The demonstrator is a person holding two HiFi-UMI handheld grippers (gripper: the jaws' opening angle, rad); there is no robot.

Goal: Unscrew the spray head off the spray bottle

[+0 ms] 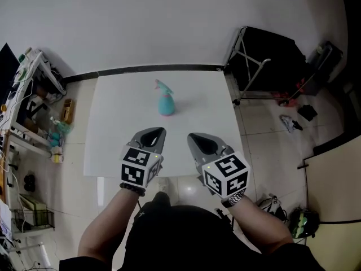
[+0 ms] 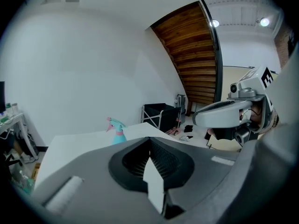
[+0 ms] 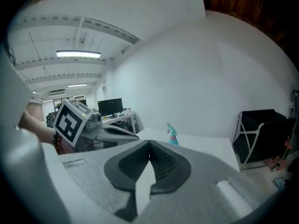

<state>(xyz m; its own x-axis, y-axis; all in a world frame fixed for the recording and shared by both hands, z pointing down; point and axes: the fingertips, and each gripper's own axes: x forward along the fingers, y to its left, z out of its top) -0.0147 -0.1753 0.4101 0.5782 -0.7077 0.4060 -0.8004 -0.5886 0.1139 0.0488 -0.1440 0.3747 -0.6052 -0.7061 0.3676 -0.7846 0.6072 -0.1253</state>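
A teal spray bottle (image 1: pixel 165 104) with a pink collar and a teal spray head (image 1: pixel 162 86) stands upright on the white table (image 1: pixel 124 134), toward its far middle. In the left gripper view the bottle (image 2: pixel 118 134) shows small beyond the jaws, and in the right gripper view it (image 3: pixel 173 136) stands far ahead. My left gripper (image 1: pixel 158 132) hovers over the near part of the table, jaws shut and empty. My right gripper (image 1: pixel 193 136) is beside it, also shut with nothing held. Both are well short of the bottle.
A black folding rack (image 1: pixel 265 61) stands right of the table by the wall. Cluttered shelves (image 1: pixel 34 112) line the left side. Loose items (image 1: pixel 293 123) lie on the tiled floor at the right. A wooden staircase underside (image 2: pixel 191 55) rises behind.
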